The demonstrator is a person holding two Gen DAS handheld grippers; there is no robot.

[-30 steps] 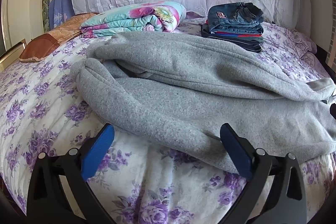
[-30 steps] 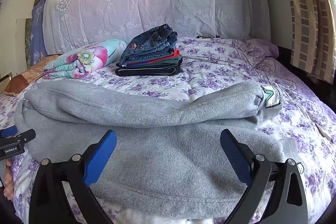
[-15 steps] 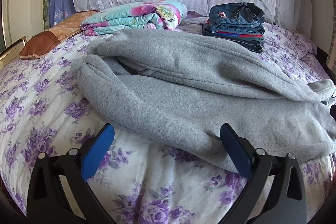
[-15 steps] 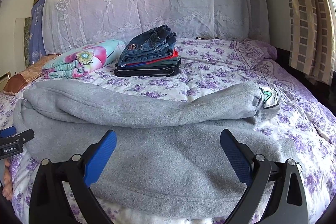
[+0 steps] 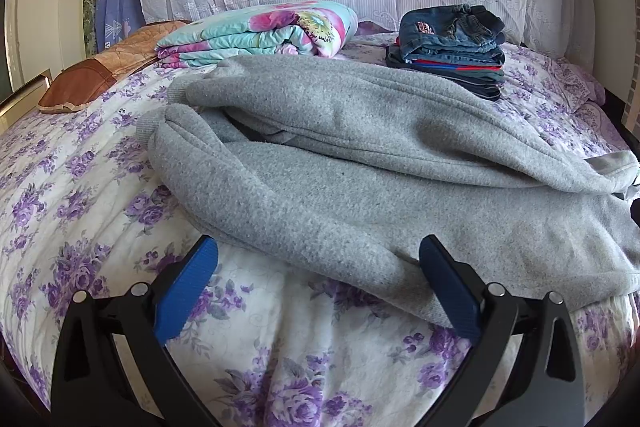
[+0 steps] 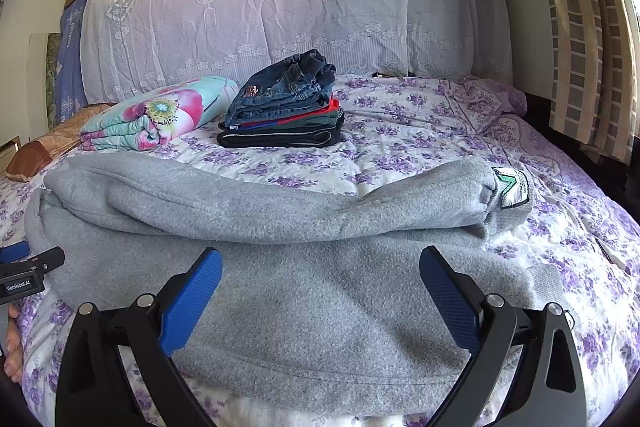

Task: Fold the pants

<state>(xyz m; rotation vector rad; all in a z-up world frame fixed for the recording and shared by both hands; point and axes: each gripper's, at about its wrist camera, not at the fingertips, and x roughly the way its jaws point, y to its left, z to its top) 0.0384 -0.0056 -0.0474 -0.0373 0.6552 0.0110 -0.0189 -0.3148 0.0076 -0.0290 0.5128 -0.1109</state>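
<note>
Both my jaws stand wide apart, gripping nothing: left gripper [image 5: 318, 283] over the near edge of the grey pants [image 5: 360, 163], right gripper [image 6: 320, 291] above their broad lower fold. They lie folded lengthwise across the bed [image 5: 80, 155]. Only my right view shows the green-white label [image 6: 512, 187] at 2 o'clock; a stack of folded clothes [image 6: 284, 107] sits at 12.
</note>
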